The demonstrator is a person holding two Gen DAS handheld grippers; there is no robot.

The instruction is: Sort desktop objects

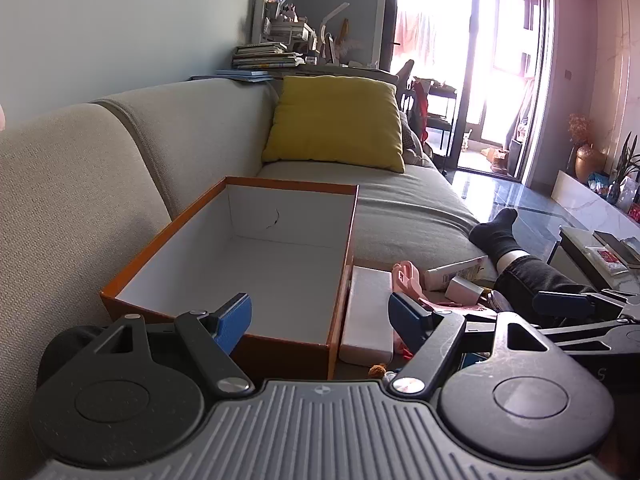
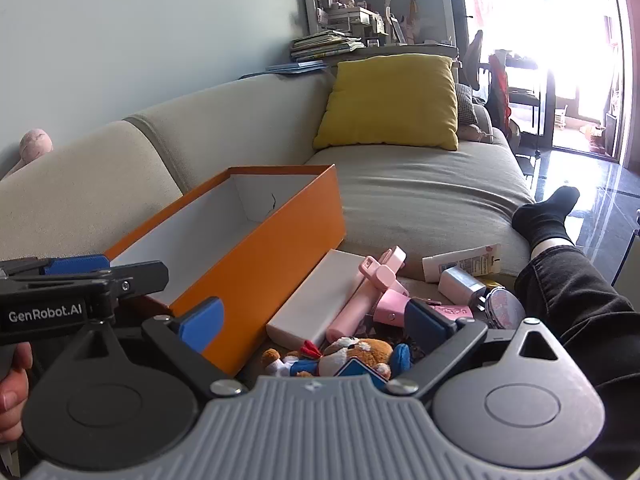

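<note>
Beside the orange box [image 1: 224, 280] on the sofa [image 1: 400, 208], the left claw [image 1: 320, 316] stands wide open with nothing between its blue pads, hanging over the box's near corner and touching nothing. The right claw [image 2: 316, 328] is likewise spread wide and empty, above a pile just right of the box. Only the right wrist view shows the plush toy [image 2: 352, 354] lying at the box's near corner; both views show the white block [image 2: 316, 304] lying alongside the box wall, its long axis parallel to the box's, which runs away toward the yellow cushion [image 2: 392, 100]. A pink stick [image 2: 364, 300], a white tube [image 2: 464, 266] and a charger [image 2: 460, 286] lie right of the box, near a person's leg [image 2: 568, 280].
</note>
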